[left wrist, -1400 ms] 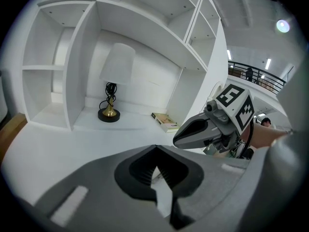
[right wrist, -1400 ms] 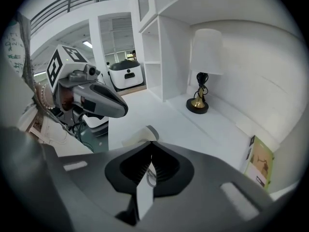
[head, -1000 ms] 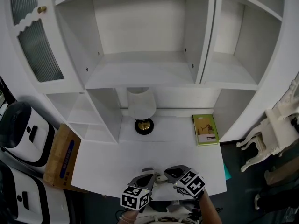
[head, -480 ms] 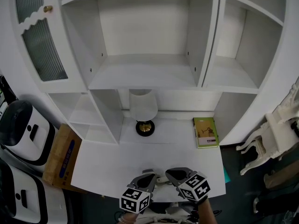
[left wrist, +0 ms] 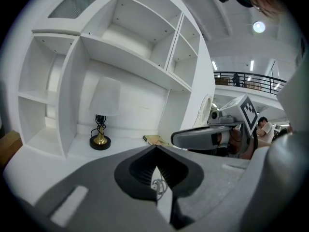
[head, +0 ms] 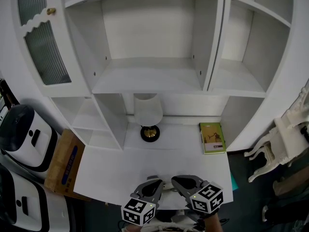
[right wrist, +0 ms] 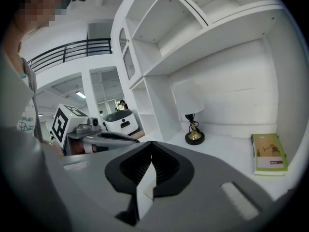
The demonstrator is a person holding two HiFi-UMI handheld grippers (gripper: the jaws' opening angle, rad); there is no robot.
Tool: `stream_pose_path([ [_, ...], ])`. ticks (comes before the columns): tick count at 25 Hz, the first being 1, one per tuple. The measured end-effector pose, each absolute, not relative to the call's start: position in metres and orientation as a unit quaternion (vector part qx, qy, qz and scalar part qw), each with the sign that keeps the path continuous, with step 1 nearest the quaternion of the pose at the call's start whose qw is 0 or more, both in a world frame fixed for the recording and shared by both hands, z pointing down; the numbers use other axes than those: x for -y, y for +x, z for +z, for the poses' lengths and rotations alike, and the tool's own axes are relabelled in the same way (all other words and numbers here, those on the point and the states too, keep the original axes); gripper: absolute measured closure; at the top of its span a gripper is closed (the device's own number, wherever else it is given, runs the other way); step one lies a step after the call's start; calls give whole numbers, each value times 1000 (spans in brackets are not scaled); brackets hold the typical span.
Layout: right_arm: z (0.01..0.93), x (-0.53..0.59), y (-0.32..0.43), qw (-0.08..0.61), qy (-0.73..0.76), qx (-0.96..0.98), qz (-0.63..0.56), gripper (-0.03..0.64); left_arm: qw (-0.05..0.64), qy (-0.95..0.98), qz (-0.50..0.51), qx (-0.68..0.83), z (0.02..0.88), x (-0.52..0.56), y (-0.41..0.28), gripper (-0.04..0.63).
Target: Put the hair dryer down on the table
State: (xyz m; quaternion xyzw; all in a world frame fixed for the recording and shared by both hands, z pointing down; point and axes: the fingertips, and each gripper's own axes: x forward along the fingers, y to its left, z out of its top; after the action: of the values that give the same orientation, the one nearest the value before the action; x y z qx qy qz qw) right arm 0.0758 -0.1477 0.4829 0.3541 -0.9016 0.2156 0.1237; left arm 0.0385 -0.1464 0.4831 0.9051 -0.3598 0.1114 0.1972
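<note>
No hair dryer shows in any view. My left gripper and right gripper hang side by side over the front edge of the white table, both pointing toward the cabinet. Each has its jaws shut tip to tip with nothing between them. In the left gripper view the jaws meet and the right gripper shows at the right. The right gripper view shows its own jaws closed, with the left gripper off to its left.
A table lamp with a white shade stands at the back of the table, and a green book lies at the back right. White shelves rise behind. A cardboard box and white machines are at the left, a white chair at the right.
Both grippers have risen toward the head camera and now sit lower and larger in the head view, still side by side. Their jaws stay shut.
</note>
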Motion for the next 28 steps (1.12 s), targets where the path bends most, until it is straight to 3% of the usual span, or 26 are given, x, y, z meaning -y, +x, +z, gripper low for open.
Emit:
stream_pose_path([
  [22,420,136,67,70,355,917,168,589,133,916,55,375,412,141,38,594],
  [28,419,133,64,82,345,921,159,589,126,916,50,377,402,140,37,594],
])
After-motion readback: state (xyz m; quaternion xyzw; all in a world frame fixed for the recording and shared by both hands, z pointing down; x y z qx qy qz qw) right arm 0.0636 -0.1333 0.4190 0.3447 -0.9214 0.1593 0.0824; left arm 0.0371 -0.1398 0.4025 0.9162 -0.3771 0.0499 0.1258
